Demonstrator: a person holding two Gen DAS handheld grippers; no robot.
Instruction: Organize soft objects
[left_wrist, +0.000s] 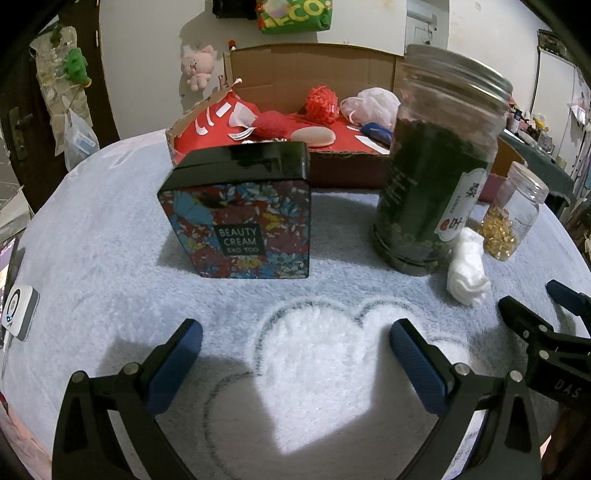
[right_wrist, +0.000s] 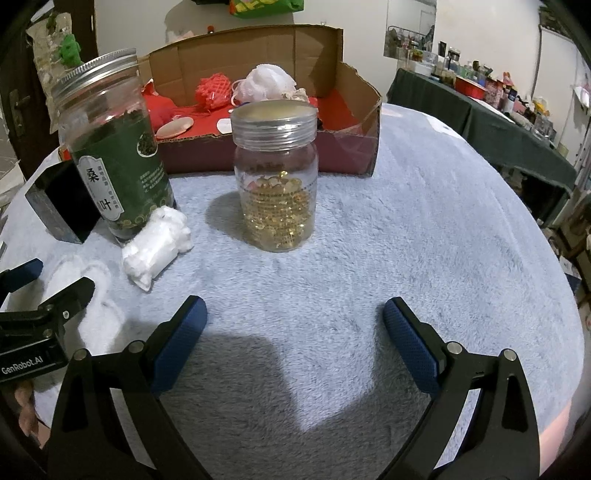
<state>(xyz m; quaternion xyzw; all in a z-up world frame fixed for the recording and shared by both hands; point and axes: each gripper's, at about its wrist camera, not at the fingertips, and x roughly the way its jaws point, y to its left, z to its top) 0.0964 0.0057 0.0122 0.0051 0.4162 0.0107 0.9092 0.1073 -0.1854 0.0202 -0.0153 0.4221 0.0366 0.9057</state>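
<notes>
Left gripper (left_wrist: 295, 341) hovered low over blue fleece cover (left_wrist: 110, 240), fingers wide apart, holding nothing. Right gripper (right_wrist: 294, 319) likewise spread, empty, level beside it. Ahead-right of left gripper: white soft wad (left_wrist: 466, 271) touching green tea jar (left_wrist: 439, 166). Left view alone showed floral tin (left_wrist: 242, 225) front. Right view alone faced capsule jar (right_wrist: 277, 181) squarely. Beyond: cardboard box (right_wrist: 354, 110) with soft items.

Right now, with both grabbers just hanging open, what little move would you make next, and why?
Probably ease the right gripper left toward the white foam wad beside the green jar. It looks like the only soft item outside the cardboard box, and both grippers are open and empty.
</notes>
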